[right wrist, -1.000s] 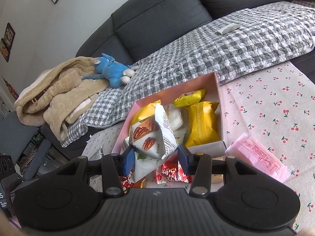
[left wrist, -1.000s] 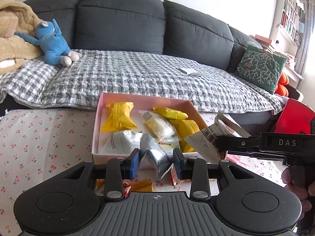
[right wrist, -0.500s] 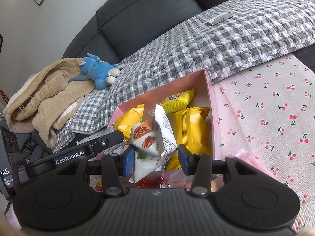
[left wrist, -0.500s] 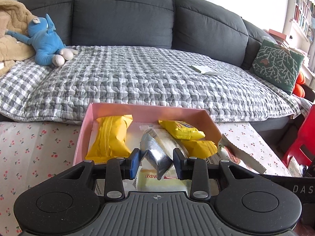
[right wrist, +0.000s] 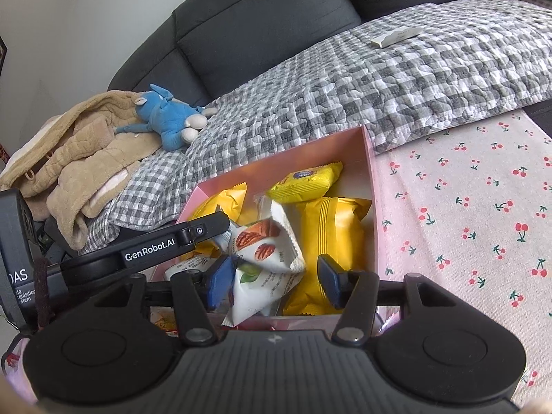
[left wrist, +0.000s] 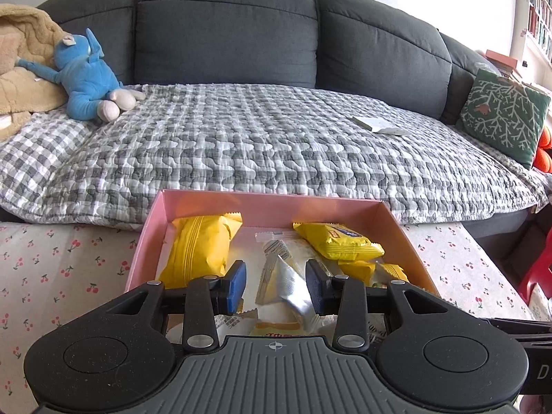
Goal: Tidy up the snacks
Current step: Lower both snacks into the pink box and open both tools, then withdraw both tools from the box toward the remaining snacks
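Your left tongs (left wrist: pixel 276 284) hang over the near end of the pink box (left wrist: pixel 396 220) on the cherry-print bench (left wrist: pixel 69 258), jaws opening, with a silver packet (left wrist: pixel 286 286) between the pads; its right edge lies by the right pad, and I cannot tell whether they still touch. Your right tongs (right wrist: pixel 272 281) are likewise opening over the same box, and the white nut packet (right wrist: pixel 262 258) sits between them, clear of the right pad and close against the left. Yellow packets (right wrist: pixel 331 238) lie inside the box beside both.
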`<state>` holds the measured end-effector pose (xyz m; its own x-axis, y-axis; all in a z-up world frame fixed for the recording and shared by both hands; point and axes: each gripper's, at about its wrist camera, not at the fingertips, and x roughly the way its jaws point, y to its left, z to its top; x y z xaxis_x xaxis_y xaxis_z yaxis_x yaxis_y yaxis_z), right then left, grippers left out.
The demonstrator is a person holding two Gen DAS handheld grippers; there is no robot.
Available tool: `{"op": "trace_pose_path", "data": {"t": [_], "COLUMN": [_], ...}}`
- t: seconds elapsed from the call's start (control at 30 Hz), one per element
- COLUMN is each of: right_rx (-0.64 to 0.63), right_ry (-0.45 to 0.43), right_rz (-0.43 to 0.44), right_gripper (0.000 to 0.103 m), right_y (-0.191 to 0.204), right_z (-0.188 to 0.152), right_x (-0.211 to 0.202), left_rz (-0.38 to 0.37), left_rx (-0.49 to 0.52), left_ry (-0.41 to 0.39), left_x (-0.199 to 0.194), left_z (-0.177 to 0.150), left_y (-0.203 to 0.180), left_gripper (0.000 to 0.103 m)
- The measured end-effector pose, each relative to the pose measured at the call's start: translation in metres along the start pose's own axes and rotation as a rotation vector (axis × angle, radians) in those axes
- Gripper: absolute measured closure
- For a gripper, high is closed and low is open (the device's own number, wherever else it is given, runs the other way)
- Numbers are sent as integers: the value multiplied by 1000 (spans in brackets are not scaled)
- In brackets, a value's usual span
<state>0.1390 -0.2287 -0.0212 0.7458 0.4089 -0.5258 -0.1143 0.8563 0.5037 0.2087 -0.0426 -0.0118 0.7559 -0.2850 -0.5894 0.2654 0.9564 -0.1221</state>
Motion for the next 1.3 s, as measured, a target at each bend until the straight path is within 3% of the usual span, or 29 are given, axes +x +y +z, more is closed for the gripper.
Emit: {"op": "trace_pose_path", "data": {"t": [0.13,0.23,0.63,1.0,1.3], "right_rx": [9,3,9,-56,-119], "right_ry": [-28,-47,-61,-41,-18], "right_rz": [4,-5,-32,-67,-102], "right_gripper": [33,29,11,4,1], "right_y": [-1,0,-4,12,24], "right_z": [4,7,1,-14,-29], "right_x": [-8,-13,-33,-48,-56], "left_rz": [9,12,5,15,52], "left_rx": [3,13,50,58,106], "left_ry": [-12,-23,-14,3,66], "left_x": [-4,-10,-50,-93,-114], "left_z": [1,1,-20,-44,-76], "left_y": [0,0,5,14,19], "left_gripper": [39,29,14,5,3]}}
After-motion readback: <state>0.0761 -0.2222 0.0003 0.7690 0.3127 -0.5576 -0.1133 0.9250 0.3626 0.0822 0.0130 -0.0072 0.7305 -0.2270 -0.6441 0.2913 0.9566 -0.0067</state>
